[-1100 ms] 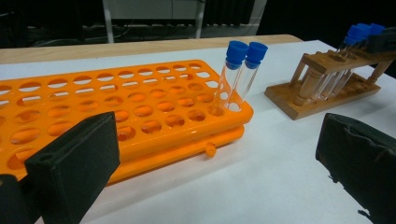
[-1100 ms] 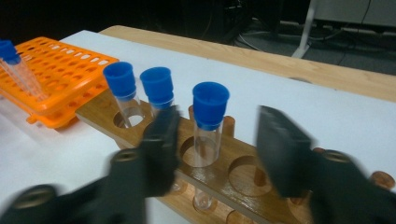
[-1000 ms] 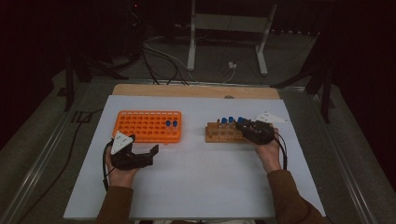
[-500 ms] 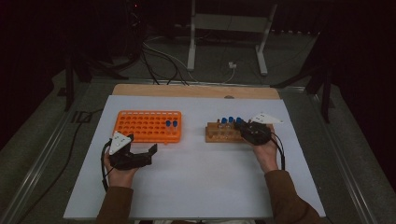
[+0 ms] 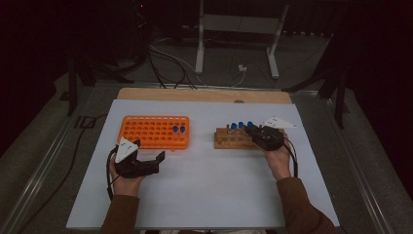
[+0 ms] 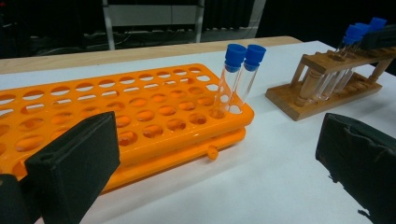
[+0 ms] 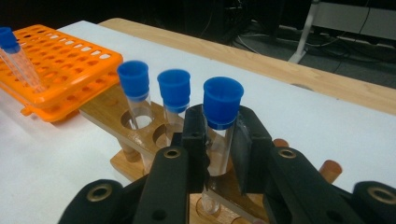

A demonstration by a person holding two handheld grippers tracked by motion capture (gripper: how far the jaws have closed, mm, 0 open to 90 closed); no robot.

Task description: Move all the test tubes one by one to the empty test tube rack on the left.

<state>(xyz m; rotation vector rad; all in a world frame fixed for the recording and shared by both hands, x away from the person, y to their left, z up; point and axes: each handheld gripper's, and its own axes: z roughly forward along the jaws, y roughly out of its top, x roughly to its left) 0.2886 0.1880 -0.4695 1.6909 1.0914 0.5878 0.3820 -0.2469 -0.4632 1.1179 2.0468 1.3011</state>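
One capped tube (image 7: 218,126) upright, clamped in right gripper (image 7: 219,140)

Orange rack (image 5: 155,131), blue tube caps (image 7: 222,101)

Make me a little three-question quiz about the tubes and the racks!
1. True or false: the left claw is open and holds nothing.
2. How many blue-capped tubes stand in the orange rack?
3. The right claw is shut on: A) a tube in the wooden rack; B) the orange rack; C) a cable.

Key
1. True.
2. Two, side by side near one end.
3. A: its pads press the clear tube just under the blue cap.
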